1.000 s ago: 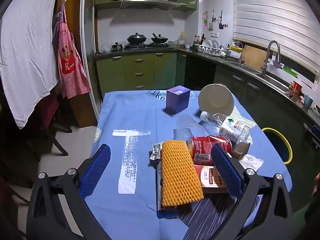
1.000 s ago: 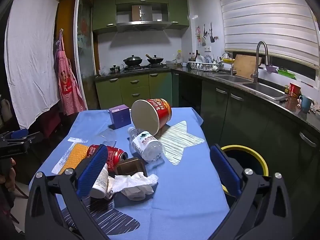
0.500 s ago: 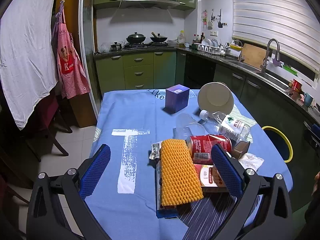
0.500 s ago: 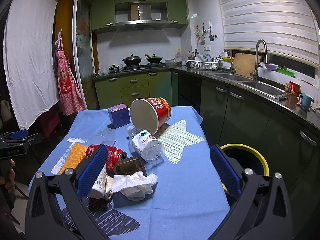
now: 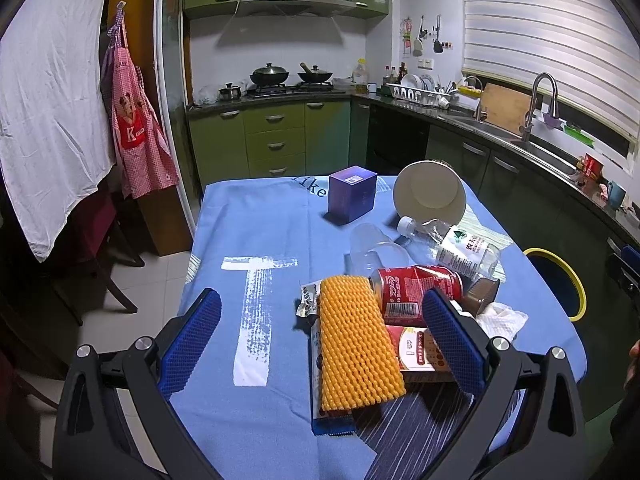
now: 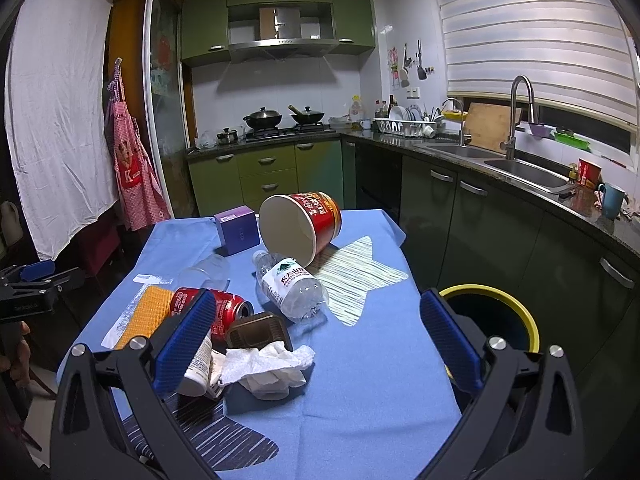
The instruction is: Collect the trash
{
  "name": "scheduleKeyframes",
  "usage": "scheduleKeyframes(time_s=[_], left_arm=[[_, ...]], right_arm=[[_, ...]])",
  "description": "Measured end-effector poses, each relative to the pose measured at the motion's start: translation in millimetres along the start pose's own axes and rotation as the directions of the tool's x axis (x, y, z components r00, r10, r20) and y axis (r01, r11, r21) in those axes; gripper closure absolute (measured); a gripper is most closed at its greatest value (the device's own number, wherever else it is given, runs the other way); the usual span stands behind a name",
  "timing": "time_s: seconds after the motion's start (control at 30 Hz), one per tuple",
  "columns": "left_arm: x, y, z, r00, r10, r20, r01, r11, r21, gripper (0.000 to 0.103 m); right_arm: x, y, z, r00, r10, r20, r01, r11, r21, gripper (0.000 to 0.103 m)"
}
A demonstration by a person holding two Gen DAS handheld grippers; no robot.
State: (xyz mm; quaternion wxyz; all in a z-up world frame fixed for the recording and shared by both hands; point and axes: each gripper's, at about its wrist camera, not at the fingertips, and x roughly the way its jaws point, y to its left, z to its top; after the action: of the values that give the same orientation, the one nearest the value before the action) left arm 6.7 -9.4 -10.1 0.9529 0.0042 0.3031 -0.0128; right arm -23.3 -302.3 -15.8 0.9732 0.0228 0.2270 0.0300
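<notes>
Trash lies on the blue tablecloth (image 5: 248, 232): an orange foam net (image 5: 356, 344), a red cola can (image 5: 416, 288), a clear water bottle (image 5: 456, 240), a crumpled white tissue (image 6: 268, 368), a tipped red paper bucket (image 6: 300, 228), a purple box (image 6: 238, 228), a brown tub (image 6: 258, 330) and a clear plastic cup (image 5: 372, 248). My left gripper (image 5: 320, 340) is open and empty above the table's near edge, over the net. My right gripper (image 6: 316, 344) is open and empty, over the tissue. A yellow-rimmed bin (image 6: 496, 316) stands on the floor right of the table.
Green kitchen cabinets (image 5: 276, 140) and a stove with pots stand behind the table. A counter with a sink (image 6: 516, 168) runs along the right wall. A chair and a red apron (image 5: 136, 128) are on the left.
Both views have shifted only slightly. Both grippers stay open and nothing on the table has moved.
</notes>
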Motion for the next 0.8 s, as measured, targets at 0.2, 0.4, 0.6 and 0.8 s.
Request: scheduleKeyframes(time_s=[0.2,0.4,0.6,0.8], left_arm=[[2.3,-0.1,0.2,1.0,-0.003,-0.008,0.003,1.0,0.003,0.004],[4.6,0.4,-0.1,1.0,-0.003,-0.015,0.003,1.0,0.003,0.004],[5.7,-0.9,-0.9,1.0,-0.004,-0.019,0.004,1.0,0.006,0.004],[6.7,-1.3,-1.7,1.0,-0.004,-0.022,0.004,1.0,0.006,0.004]], right_arm=[[-0.8,-0.4,-0.2,1.0,-0.001,0.0,0.001,1.0,0.001,0.006],[-1.0,-0.8,-0.7,1.0,0.003,0.0,-0.003,1.0,0.002,0.006],[-0.4,-1.2,-1.4,1.0,0.001,-0.002,-0.001,1.0,0.005,0.006],[-0.2,-1.9,-1.1,1.0,0.0,-0.004,0.0,1.0,0.006,0.006]])
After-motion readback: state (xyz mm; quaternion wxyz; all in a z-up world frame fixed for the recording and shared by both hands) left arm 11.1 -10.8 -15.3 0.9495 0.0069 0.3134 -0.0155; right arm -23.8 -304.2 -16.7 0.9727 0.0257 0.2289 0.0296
